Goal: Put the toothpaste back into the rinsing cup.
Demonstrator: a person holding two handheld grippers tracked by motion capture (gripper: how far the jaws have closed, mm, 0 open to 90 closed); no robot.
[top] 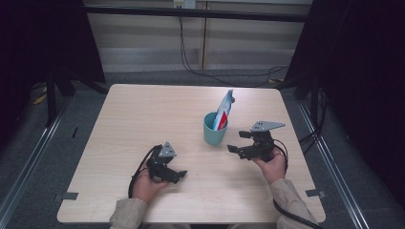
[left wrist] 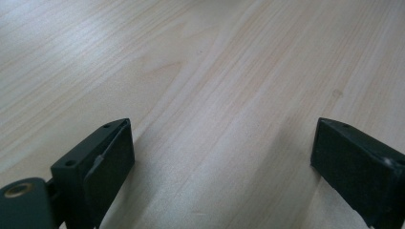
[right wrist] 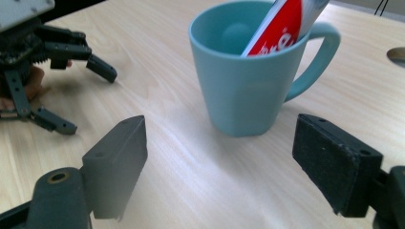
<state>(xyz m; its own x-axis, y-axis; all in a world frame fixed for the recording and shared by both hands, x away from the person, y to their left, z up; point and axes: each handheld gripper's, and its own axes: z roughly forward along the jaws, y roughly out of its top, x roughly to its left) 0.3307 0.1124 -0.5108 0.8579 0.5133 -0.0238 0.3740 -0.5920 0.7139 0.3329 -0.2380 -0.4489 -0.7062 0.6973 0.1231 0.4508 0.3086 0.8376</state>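
With jaws spread wide and empty, right gripper (right wrist: 219,167) faces the mug (right wrist: 246,81) just ahead, toothpaste tube (right wrist: 282,26) leaning inside. Looks like a reach for the mug; next, close in squarely. Left gripper (top: 177,175), also spread, rests on the table (top: 124,124), well apart; nothing blocks.
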